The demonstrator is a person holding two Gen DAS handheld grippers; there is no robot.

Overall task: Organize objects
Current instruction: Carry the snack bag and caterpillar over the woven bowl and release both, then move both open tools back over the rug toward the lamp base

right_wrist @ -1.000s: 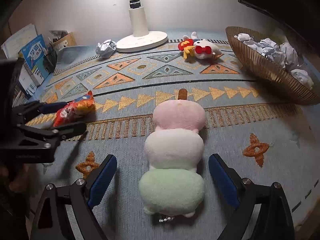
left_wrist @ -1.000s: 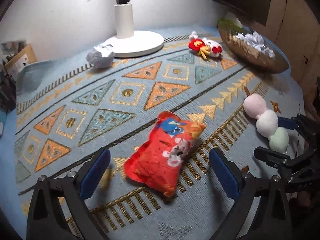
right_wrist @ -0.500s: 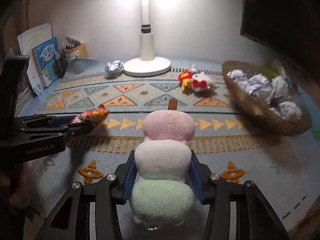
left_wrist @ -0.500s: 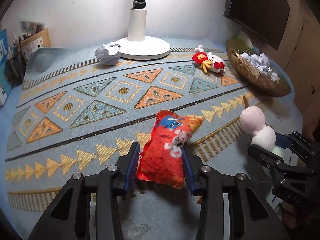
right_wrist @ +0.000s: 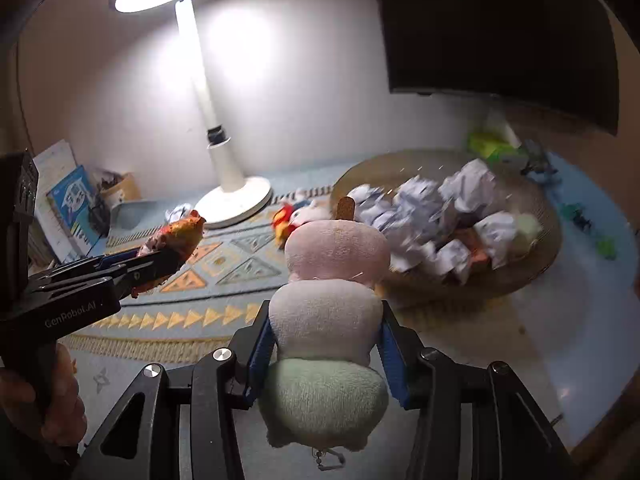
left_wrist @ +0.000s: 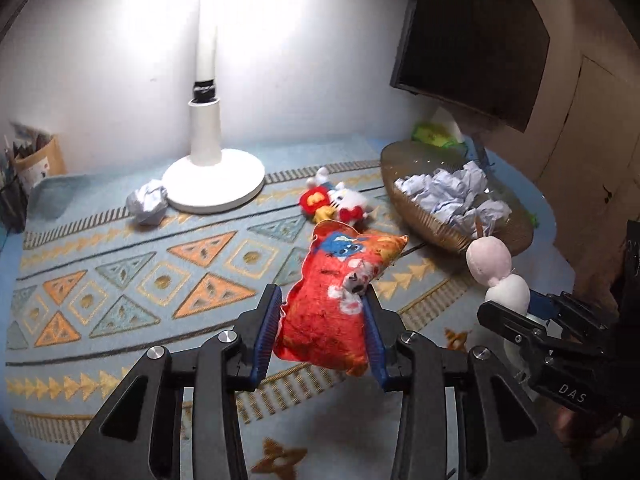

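Observation:
My left gripper [left_wrist: 322, 322] is shut on a red snack-bag plush [left_wrist: 334, 292] and holds it in the air above the patterned rug [left_wrist: 120, 280]. It also shows in the right wrist view [right_wrist: 172, 240]. My right gripper [right_wrist: 326, 340] is shut on a pink, white and green dango plush [right_wrist: 328, 308], also lifted, and shows at the right of the left wrist view [left_wrist: 496, 276]. A woven basket [right_wrist: 532, 268] holding crumpled paper lies ahead to the right. A red and white plush toy [left_wrist: 336, 202] lies on the rug near the basket.
A white lamp [left_wrist: 212, 184] stands at the back by the wall, with a crumpled paper ball [left_wrist: 148, 204] beside its base. Books and a box [right_wrist: 76, 200] line the left edge. A dark screen [left_wrist: 472, 36] hangs at upper right.
Both grippers closed on their plush toys and lifted them off the rug, moving up and toward the basket.

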